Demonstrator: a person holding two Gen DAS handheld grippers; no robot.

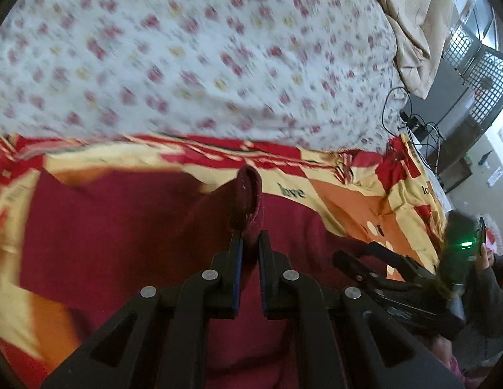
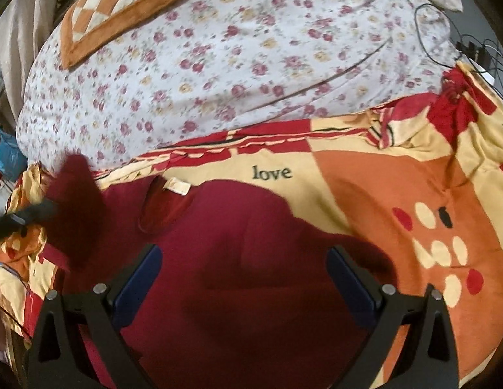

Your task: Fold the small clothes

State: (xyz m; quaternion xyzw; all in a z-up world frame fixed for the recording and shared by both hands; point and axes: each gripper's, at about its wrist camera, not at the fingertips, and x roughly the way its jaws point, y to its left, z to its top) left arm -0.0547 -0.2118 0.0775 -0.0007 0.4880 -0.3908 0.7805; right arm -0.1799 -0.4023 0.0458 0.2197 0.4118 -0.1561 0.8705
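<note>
The left gripper (image 1: 250,243) pinches one lifted fold of a single dark red garment (image 2: 238,259), a soft knit with a small cream label at its neckline. The right gripper (image 2: 245,278) hovers above it, jaws spread wide, holding nothing. The garment lies flat on one plush red, orange and cream blanket (image 2: 397,181) (printed "love"), beside one floral sheet (image 2: 219,64).

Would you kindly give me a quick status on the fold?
Left claw shut on shirt edge, lifted. Right claw open above shirt, holding nothing. Shirt lies on blanket; nothing in the way.
</note>
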